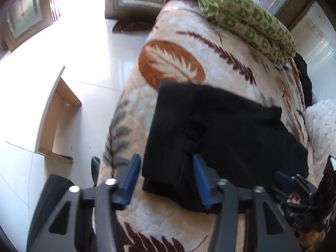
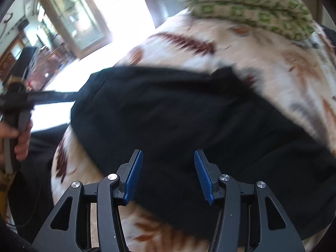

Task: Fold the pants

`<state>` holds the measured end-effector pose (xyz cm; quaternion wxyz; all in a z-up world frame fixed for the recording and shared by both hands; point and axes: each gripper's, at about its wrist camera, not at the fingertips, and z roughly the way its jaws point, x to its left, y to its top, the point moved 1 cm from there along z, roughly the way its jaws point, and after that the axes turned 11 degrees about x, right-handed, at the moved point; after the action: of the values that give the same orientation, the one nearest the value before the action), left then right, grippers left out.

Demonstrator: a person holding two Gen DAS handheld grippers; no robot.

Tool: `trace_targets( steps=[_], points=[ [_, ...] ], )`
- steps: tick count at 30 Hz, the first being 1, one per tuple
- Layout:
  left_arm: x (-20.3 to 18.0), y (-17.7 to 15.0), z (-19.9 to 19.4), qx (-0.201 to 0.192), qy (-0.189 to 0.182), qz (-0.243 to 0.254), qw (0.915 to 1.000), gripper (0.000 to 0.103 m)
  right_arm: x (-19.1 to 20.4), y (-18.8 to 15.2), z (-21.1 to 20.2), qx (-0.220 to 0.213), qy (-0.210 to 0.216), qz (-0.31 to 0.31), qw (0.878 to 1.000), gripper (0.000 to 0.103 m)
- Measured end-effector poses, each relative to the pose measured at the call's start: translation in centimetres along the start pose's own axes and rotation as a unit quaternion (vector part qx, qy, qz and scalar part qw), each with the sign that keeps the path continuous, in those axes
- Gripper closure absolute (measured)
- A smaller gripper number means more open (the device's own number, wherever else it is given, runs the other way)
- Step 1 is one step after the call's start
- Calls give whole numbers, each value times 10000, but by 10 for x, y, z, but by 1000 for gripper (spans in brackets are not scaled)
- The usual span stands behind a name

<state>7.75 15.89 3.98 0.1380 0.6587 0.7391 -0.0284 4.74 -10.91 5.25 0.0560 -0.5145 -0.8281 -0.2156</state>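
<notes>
The black pants [image 1: 222,134] lie folded into a compact rectangle on the leaf-patterned blanket [image 1: 174,42] that covers the bed. My left gripper [image 1: 167,163] is open above the near left edge of the pants, holding nothing. My right gripper [image 2: 168,161] is open and empty just above the near part of the pants [image 2: 178,117]. The right gripper also shows at the lower right of the left wrist view [image 1: 294,182]. The hand-held left gripper shows at the left edge of the right wrist view [image 2: 19,109].
A folded green-and-cream quilt [image 1: 247,19] lies at the far end of the bed. A white pillow [image 1: 321,124] and dark clothing [image 1: 304,71] sit at the right side. A small white wooden table [image 1: 54,113] stands on the glossy floor left of the bed.
</notes>
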Motion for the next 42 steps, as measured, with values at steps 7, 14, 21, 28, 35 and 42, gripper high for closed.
trace_targets(
  steps=[7, 14, 21, 28, 35, 42],
  points=[
    [-2, -11, 8, -134, 352, 59, 9993, 62, 10, -31, 1, -202, -9, 294, 9994, 52],
    [-6, -25, -10, -373, 539, -35, 9978, 58, -15, -41, -24, 352, 218, 126, 9991, 54],
    [-47, -41, -38, -834, 610, 376, 9939, 56, -146, -67, -113, -58, -1064, 1182, 9873, 53],
    [-161, -48, 10, -517, 253, 1462, 9876, 48, -216, -79, -132, -398, -1301, 2028, 9697, 53],
    [-286, -86, 73, -94, -97, 2619, 9650, 48, -240, -68, -110, -85, -1323, 1964, 9715, 71],
    [-329, -118, 100, -39, 148, 3223, 9465, 43, -235, -79, -97, 533, -1261, 2068, 9688, 93]
  ],
)
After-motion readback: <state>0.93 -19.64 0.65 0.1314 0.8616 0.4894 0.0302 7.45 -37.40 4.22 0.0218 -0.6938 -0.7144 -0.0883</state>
